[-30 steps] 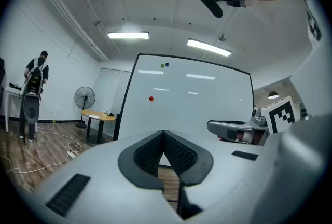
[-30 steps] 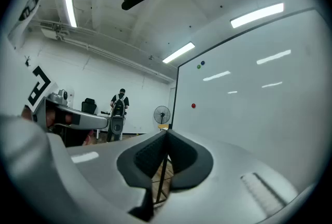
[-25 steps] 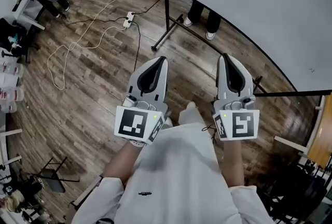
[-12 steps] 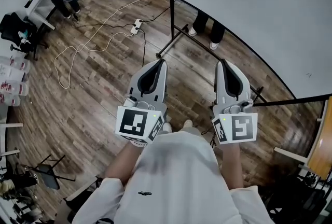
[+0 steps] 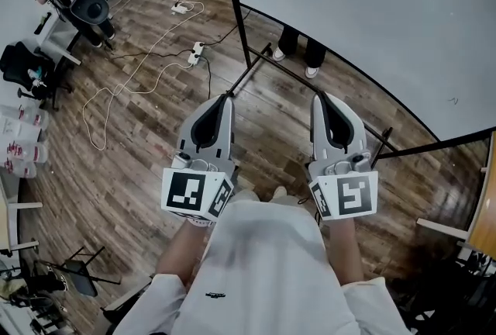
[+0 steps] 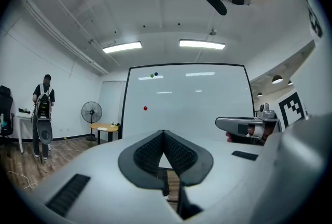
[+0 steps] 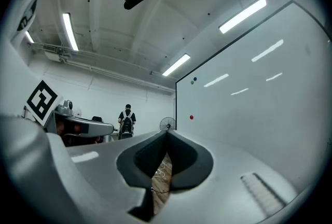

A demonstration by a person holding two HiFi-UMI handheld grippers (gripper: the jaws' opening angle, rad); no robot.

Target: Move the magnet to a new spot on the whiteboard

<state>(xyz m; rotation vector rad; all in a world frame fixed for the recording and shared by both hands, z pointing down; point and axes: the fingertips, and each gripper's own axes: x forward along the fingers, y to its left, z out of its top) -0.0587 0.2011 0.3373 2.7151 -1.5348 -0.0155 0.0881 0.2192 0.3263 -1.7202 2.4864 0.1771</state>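
The whiteboard (image 6: 192, 101) stands on a black frame ahead of me, some way off. A small red magnet (image 6: 145, 108) sticks to its left part, with a green magnet (image 6: 152, 75) and a blue one (image 6: 156, 74) near the top edge. The red magnet (image 7: 191, 117) also shows in the right gripper view, on the board's (image 7: 259, 93) near edge. My left gripper (image 5: 224, 98) and right gripper (image 5: 320, 97) are held side by side over the floor, both shut and empty, pointing at the board (image 5: 372, 15). Neither reaches the board.
The board's black post and foot (image 5: 246, 62) stand on the wood floor, with someone's shoes (image 5: 297, 54) behind it. White cables (image 5: 132, 74) and a power strip (image 5: 194, 56) lie to the left. A person with a backpack (image 6: 42, 109), a fan (image 6: 91, 112) and a small table (image 6: 106, 127) are far left.
Both grippers stay shut and side by side. The head view has swung, so the board's post sits further left and the grippers a little lower in it.
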